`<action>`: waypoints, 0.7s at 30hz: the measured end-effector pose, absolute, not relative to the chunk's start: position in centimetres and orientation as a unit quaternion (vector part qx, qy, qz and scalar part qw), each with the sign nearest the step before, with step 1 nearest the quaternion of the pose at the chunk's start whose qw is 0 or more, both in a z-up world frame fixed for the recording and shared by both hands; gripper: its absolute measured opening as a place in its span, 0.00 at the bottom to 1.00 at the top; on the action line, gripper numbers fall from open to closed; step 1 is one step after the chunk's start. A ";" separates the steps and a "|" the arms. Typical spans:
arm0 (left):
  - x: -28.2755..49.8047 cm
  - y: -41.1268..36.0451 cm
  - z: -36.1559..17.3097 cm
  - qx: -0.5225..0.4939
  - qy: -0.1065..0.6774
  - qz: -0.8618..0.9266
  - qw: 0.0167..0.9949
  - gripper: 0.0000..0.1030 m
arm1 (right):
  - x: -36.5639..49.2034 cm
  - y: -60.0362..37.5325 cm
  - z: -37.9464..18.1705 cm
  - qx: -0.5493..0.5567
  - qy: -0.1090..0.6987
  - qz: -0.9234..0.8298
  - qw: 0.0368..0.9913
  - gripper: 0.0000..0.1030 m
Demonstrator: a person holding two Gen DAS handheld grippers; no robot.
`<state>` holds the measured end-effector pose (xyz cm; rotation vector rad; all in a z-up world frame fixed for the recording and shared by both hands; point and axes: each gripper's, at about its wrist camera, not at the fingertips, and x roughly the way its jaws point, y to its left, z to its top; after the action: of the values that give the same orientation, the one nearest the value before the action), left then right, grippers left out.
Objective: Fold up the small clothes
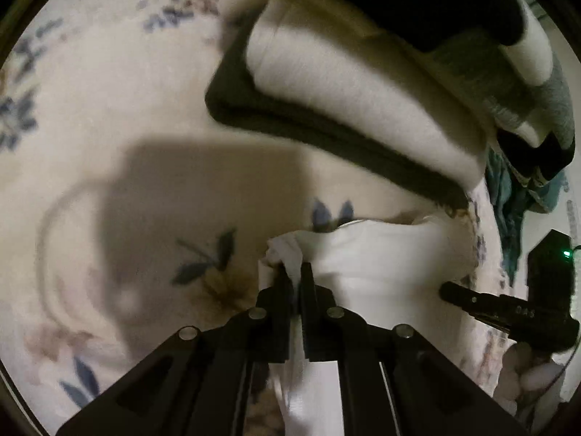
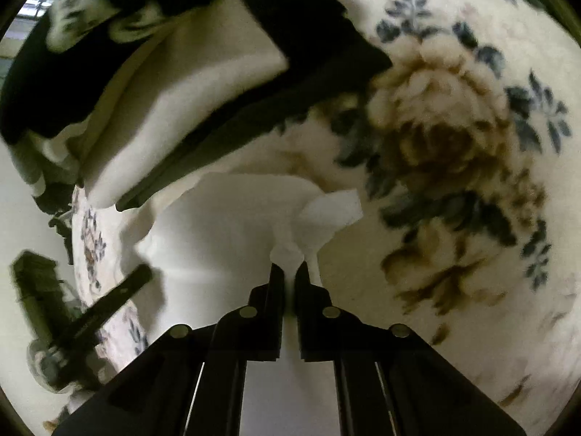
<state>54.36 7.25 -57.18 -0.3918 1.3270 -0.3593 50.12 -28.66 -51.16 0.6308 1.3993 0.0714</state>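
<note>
A small white garment [image 1: 381, 261] hangs between both grippers above a cream floral blanket [image 1: 120, 83]. My left gripper [image 1: 295, 268] is shut on a bunched corner of it. My right gripper [image 2: 289, 267] is shut on another bunched edge of the white garment [image 2: 225, 239], with a loose flap to its upper right. The right gripper also shows at the right of the left wrist view [image 1: 490, 301], and the left gripper shows at the lower left of the right wrist view [image 2: 109, 298]. Both views are motion-blurred.
A stack of folded clothes, white over dark [image 1: 326, 83], lies just beyond the garment; it also shows in the right wrist view [image 2: 189, 101]. Grey, black and teal clothes [image 1: 519, 109] are piled behind. The blanket [image 2: 454, 138] carries a large brown flower print.
</note>
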 end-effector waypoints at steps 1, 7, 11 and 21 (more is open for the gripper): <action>54.4 7.6 -56.9 -0.191 0.610 -0.173 0.750 0.08 | 50.2 -29.0 -51.4 0.301 0.642 0.037 0.704 0.07; 53.7 11.0 -57.9 -0.303 0.608 -0.203 0.706 0.67 | 49.8 -31.4 -50.3 0.321 0.639 0.073 0.695 0.77; 55.2 9.5 -58.4 -0.293 0.609 -0.213 0.706 0.74 | 51.0 -32.1 -51.6 0.352 0.633 0.093 0.683 0.77; 55.7 5.5 -56.6 -0.204 0.596 -0.242 0.738 0.05 | 52.8 -30.0 -54.4 0.372 0.623 0.141 0.674 0.46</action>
<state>55.67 5.51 -56.62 -0.4471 1.3073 -0.5311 52.81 -29.96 -54.42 0.8376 1.4020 0.3172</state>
